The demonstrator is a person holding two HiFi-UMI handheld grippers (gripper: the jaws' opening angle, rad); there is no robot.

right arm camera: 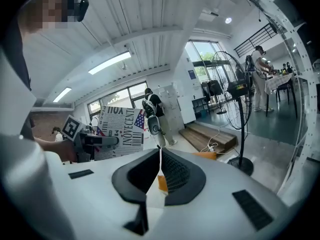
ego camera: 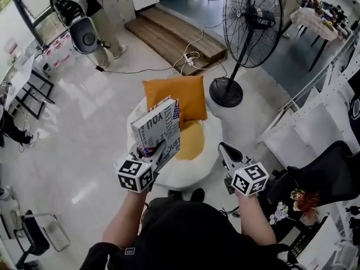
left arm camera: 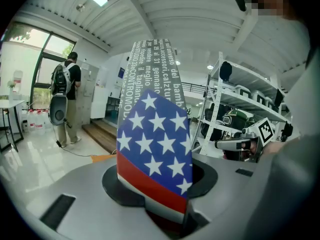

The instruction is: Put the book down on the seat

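My left gripper (ego camera: 159,149) is shut on the lower edge of the book (ego camera: 159,126), which stands upright above the seat. The book has a grey cover with white lettering and a stars-and-stripes flag corner. In the left gripper view the book (left arm camera: 155,134) rises between the jaws and fills the middle. The round white seat (ego camera: 185,176) lies just beyond the grippers, with a yellow pad (ego camera: 191,142) and an orange cushion (ego camera: 175,96) at its back. My right gripper (ego camera: 224,147) hovers over the seat's right rim, jaws together and empty. From the right gripper view (right arm camera: 159,154) the book (right arm camera: 120,126) shows at left.
A tall black pedestal fan (ego camera: 251,17) stands behind the seat, its base (ego camera: 226,91) close to the cushion. A wooden platform (ego camera: 175,35) with a cable and power strip (ego camera: 190,57) lies further back. A person with a backpack (ego camera: 84,16) stands far left. White shelving (ego camera: 315,111) and a black chair (ego camera: 323,176) are at right.
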